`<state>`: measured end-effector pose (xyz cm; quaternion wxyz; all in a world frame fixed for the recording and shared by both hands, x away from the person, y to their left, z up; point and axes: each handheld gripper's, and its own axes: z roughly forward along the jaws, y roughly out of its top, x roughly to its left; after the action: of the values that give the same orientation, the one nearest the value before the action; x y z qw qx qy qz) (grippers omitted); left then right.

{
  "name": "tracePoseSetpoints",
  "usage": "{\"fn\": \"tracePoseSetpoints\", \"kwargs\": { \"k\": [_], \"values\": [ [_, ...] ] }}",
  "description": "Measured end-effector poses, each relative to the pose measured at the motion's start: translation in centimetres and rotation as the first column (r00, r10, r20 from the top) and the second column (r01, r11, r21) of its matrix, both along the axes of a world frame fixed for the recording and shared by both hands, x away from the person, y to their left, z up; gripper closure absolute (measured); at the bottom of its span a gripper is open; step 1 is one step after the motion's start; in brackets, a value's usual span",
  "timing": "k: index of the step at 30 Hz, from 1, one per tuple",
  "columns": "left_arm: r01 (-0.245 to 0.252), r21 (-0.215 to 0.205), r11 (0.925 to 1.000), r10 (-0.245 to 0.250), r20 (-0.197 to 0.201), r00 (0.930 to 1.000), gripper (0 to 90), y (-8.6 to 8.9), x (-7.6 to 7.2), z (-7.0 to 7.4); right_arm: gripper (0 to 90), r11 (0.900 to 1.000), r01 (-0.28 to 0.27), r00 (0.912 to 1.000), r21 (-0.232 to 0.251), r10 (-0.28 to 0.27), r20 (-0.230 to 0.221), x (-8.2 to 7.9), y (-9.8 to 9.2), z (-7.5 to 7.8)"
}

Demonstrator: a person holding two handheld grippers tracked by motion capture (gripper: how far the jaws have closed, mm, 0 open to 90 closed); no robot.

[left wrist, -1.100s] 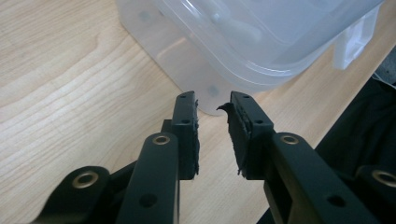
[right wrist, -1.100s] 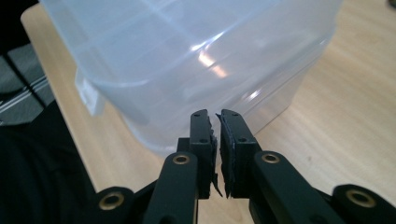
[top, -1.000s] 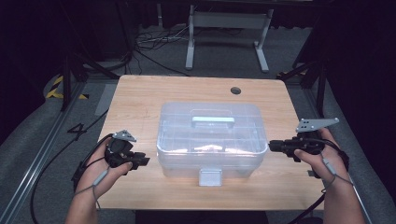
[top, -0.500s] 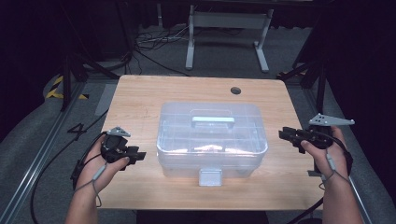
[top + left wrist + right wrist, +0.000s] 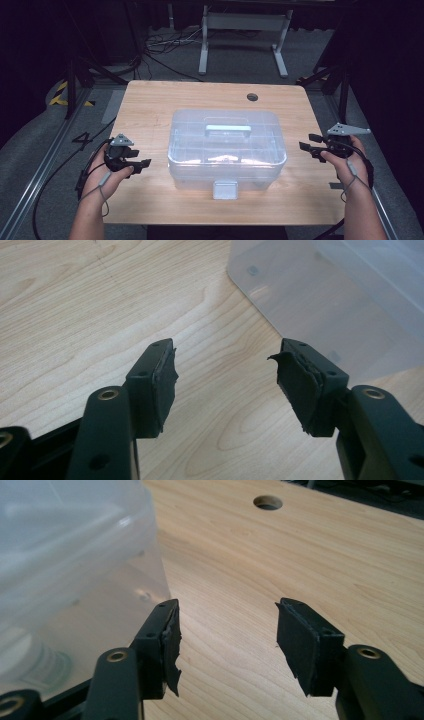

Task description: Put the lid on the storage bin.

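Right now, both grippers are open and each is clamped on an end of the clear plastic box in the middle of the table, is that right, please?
Not quite. Both grippers are open, but neither touches the clear plastic box: the left gripper and the right gripper sit apart from its ends, over the bare table, with nothing between their jaws. The high view shows the gaps; their jaws have just been opening.
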<state>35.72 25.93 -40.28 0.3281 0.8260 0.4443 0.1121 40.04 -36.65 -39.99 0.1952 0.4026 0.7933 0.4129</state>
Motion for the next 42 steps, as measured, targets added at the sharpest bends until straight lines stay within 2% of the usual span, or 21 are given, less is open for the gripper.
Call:
{"fn": "tracePoseSetpoints", "kwargs": {
  "k": [1, 3, 5, 6, 10, 16, 20, 25, 29, 36, 42],
  "values": [
    [0.005, -0.002, 1.0000, -0.005, 0.009, 1.0000, 39.9, 0.1, 0.1, -0.1, 41.6, 1.000, -0.012, 0.9999, -0.006, 0.012, -0.007, 0.2, -0.1, -0.2],
    [0.005, -0.008, 1.0000, -0.005, 0.014, 0.9999, 38.6, 0.3, 0.3, -0.4, 40.2, 1.000, 0.003, 0.9996, 0.015, -0.003, -0.027, 0.4, -0.2, -0.8],
    [0.007, -0.003, 1.0000, -0.007, 0.023, 0.9997, 37.9, 0.4, 0.4, -0.6, 39.7, 1.000, 0.003, 0.9996, 0.017, -0.003, -0.028, 0.6, -0.2, -1.1],
    [0.014, 0.003, 0.9999, -0.014, 0.033, 0.9994, 37.9, 0.5, 0.5, -0.7, 39.7, 1.000, 0.004, 0.9999, 0.016, -0.003, -0.015, 0.7, -0.1, -1.4],
    [0.025, 0.001, 0.9997, -0.025, 0.043, 0.9987, 36.9, 0.9, 0.9, -1.4, 37.9, 0.999, -0.045, 0.9990, 0.014, 0.045, 0.005, 1.4, 0.3, -2.6],
    [0.045, -0.001, 0.9990, -0.045, 0.041, 0.9982, 36.7, 1.1, 1.2, -2.1, 37.8, 0.995, -0.095, 0.9955, 0.023, 0.094, 0.005, 2.0, 0.4, -4.4],
    [0.051, -0.010, 0.9987, -0.051, 0.026, 0.9984, 36.5, 1.0, 1.3, -2.6, 37.8, 0.994, -0.111, 0.9938, 0.012, 0.111, 0.002, 2.3, 0.4, -5.4],
    [0.049, 0.014, 0.9987, -0.049, 0.016, 0.9987, 36.5, 1.2, 1.5, -3.1, 39.3, 0.993, -0.119, 0.9925, -0.010, 0.118, -0.031, 2.5, 0.7, -6.4],
    [0.050, 0.010, 0.9987, -0.050, 0.016, 0.9986, 36.1, 1.2, 1.6, -3.4, 39.6, 0.992, -0.123, 0.9921, -0.008, 0.122, -0.028, 2.5, 0.9, -6.7],
    [0.065, 0.022, 0.9977, -0.064, -0.011, 0.9979, 35.2, 1.2, 1.9, -4.1, 39.5, 0.992, -0.129, 0.9911, -0.009, 0.129, -0.031, 2.4, 1.2, -7.6],
    [0.088, 0.040, 0.9953, -0.085, -0.059, 0.9946, 34.4, 1.0, 2.0, -4.6, 38.6, 0.990, -0.136, 0.9902, -0.032, 0.135, -0.035, 2.2, 1.8, -8.1]
  ]
}}
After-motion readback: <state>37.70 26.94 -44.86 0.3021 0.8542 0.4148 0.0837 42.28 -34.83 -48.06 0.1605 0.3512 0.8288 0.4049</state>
